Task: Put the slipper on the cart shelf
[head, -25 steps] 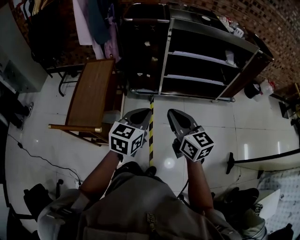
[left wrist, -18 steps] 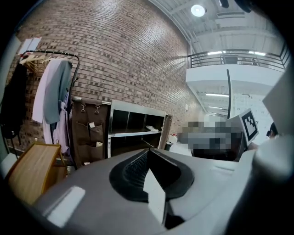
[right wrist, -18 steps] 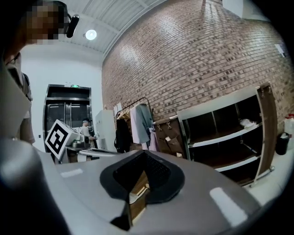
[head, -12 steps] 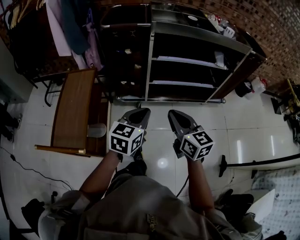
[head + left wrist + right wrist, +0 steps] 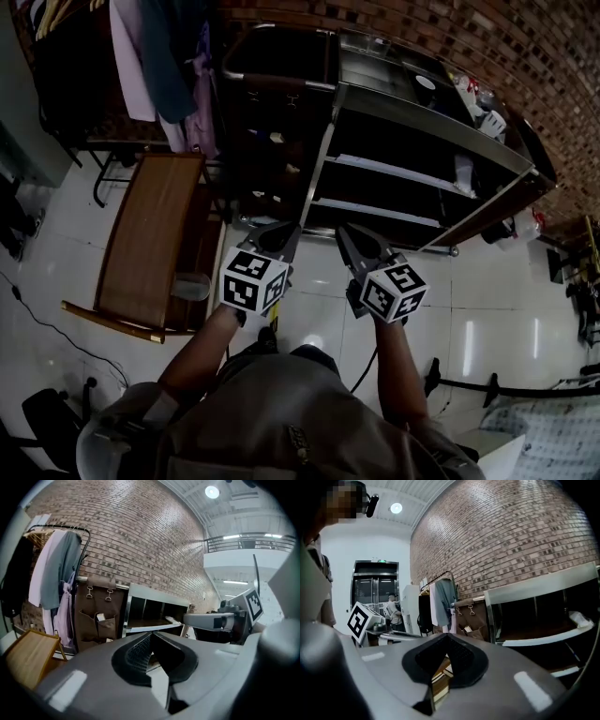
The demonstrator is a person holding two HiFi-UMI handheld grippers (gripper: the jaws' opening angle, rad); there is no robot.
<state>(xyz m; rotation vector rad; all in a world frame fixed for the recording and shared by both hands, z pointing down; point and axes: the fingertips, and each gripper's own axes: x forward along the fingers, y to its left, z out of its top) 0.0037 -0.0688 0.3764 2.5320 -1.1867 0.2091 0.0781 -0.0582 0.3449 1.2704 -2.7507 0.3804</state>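
Observation:
The dark metal cart shelf (image 5: 424,114) with several tiers stands against the brick wall, just beyond both grippers; it also shows in the left gripper view as the cart shelf (image 5: 150,616) and in the right gripper view as the cart shelf (image 5: 543,616). A pale object (image 5: 463,172) lies at the right end of a middle tier; I cannot tell what it is. No slipper is clearly visible. My left gripper (image 5: 286,231) and right gripper (image 5: 349,232) are held side by side above the white floor, pointing at the shelf. Both are shut with nothing between the jaws.
A wooden table (image 5: 150,239) stands at the left, with a small cup (image 5: 190,286) beside it. A clothes rack with hanging garments (image 5: 155,56) and a brown hanging organizer (image 5: 272,112) sit left of the shelf. Black stands (image 5: 469,384) are on the floor at the right.
The shelf and table have shifted in the head view, and the shelf's foot now lies just beyond the jaw tips. Both grippers keep the same pose and stay shut.

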